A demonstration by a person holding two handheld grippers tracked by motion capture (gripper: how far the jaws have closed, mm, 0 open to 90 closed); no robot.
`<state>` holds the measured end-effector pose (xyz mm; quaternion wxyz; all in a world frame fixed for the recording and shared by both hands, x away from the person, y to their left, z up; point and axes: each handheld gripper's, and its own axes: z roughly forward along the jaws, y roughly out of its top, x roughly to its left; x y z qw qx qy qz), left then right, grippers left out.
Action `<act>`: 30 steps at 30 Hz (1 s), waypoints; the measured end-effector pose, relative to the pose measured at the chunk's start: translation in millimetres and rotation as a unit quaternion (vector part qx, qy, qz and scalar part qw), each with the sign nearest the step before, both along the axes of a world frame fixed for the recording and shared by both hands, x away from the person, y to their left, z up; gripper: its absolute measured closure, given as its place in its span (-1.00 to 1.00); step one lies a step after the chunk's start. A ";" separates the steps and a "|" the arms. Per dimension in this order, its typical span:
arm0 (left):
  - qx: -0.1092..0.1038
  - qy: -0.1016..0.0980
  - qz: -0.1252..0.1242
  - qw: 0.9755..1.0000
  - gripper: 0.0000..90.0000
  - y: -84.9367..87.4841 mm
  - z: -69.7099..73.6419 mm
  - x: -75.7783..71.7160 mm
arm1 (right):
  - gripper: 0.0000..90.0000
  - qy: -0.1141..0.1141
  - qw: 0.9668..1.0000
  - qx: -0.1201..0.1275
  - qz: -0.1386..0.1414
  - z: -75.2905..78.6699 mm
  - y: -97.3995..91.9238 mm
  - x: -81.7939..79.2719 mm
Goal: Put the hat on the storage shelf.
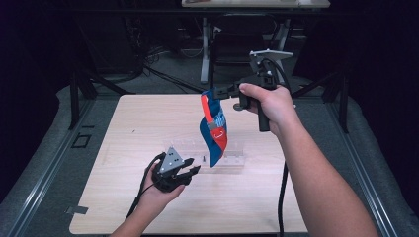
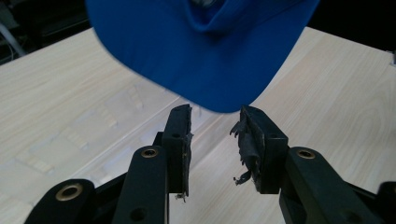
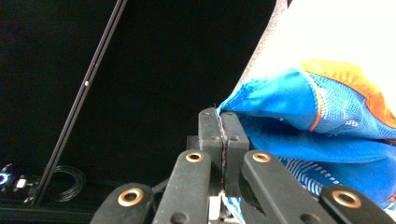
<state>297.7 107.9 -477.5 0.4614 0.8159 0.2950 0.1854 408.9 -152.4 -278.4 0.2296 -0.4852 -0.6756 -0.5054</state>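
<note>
Both tongs were busy differently: my right gripper (image 1: 232, 91) was clamped tight on the top hem of the blue and orange cloth bag (image 1: 213, 127), which hung in the air above the middle of the worktop (image 1: 128, 123), and my left gripper (image 2: 214, 122) stood with jaws apart just under its lower tip. I judged the bag light, soft and floppy, not fragile. A seam or the low corner seemed the best place to pinch.
</note>
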 end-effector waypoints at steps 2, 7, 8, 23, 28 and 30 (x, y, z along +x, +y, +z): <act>0.001 -0.003 -0.002 1.000 0.43 -3.6 1.9 0.0 | 1.00 0.000 1.000 0.000 -0.001 -0.3 3.4 1.1; -0.001 -0.009 -0.012 1.000 0.34 -17.4 4.8 0.0 | 1.00 -0.001 1.000 -0.003 0.001 -2.0 8.4 2.8; -0.001 -0.009 -0.014 1.000 0.33 -19.8 4.2 0.2 | 1.00 0.000 1.000 -0.002 0.002 -2.5 9.4 3.1; 0.057 -0.034 0.004 0.998 0.66 -42.2 -6.0 6.2 | 1.00 0.000 1.000 -0.002 0.001 -3.8 14.1 2.9; 0.064 -0.040 0.010 0.997 0.87 -37.2 -5.3 5.7 | 1.00 0.002 1.000 -0.001 0.001 -5.7 12.3 3.1; 0.065 -0.040 0.012 0.997 0.89 -33.5 -4.9 6.1 | 1.00 0.002 1.000 -0.001 0.000 -6.5 11.9 3.2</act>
